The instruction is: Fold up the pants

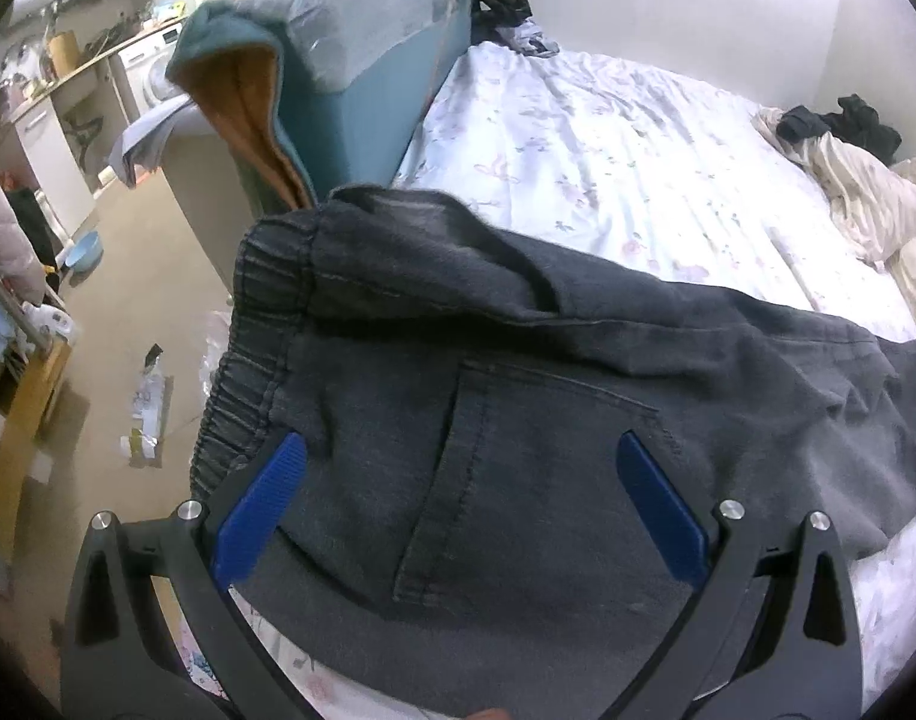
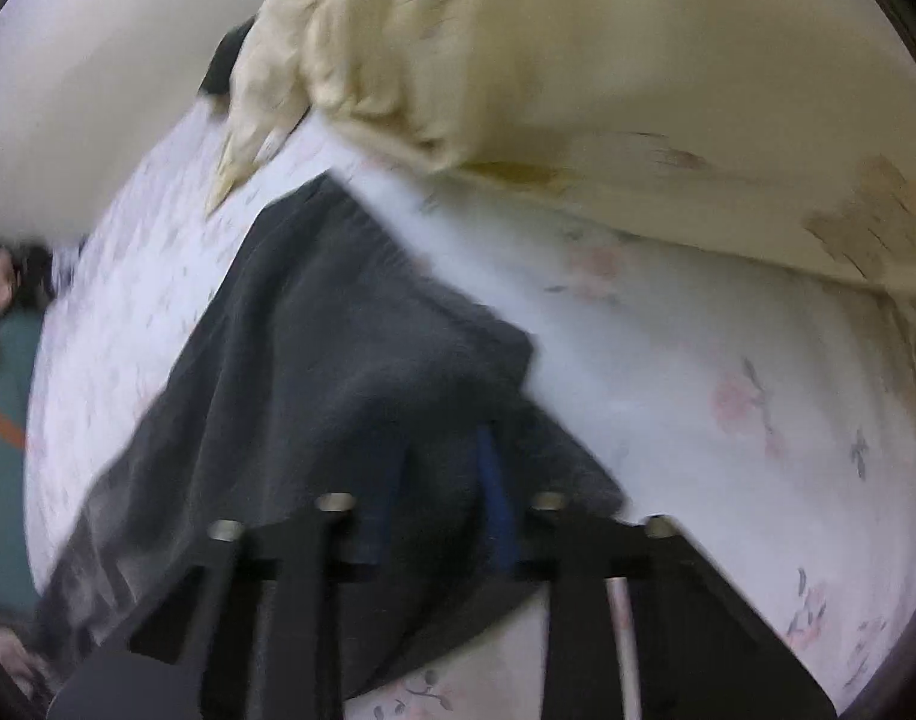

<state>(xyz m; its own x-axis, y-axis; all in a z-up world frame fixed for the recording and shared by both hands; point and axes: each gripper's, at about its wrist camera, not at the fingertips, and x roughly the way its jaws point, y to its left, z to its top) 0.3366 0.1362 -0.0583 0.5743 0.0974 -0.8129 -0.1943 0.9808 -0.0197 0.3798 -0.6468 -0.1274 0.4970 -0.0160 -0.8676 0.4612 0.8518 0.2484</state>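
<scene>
Dark grey pants [image 1: 517,396] lie across the near part of a bed [image 1: 607,144] covered by a pale floral sheet. In the left wrist view the elastic waistband [image 1: 248,348] bunches at about 9 o'clock, hanging just over the bed's edge, and a stitched back pocket [image 1: 517,468] faces up at centre. The left gripper [image 1: 463,468] hovers above that pocket; its blue fingers [image 1: 266,504] stand wide apart, one at 8 o'clock over the waistband, the other at 4 o'clock, with nothing pinched between them. A teal cushion with an orange lining [image 1: 314,84] stands off the bed's far-left corner at 11 o'clock. A crumpled cream blanket [image 1: 865,204] with dark clothing on it sits at 2 o'clock. Below the bed at 9 o'clock, bare floor shows paper litter [image 1: 149,408] and a light blue bowl [image 1: 86,249]. The right wrist view is blurred. There the pants [image 2: 314,360] run from 7 o'clock up toward 12 o'clock over the sheet [image 2: 727,420], and the cream blanket [image 2: 607,60] fills the top of the view. The right gripper [image 2: 440,480] has its dark blue fingers [image 2: 496,498] drawn close together at 6 o'clock with a fold of the grey fabric bunched between them; they read as clamped on the pants, though blur hides the exact contact.
</scene>
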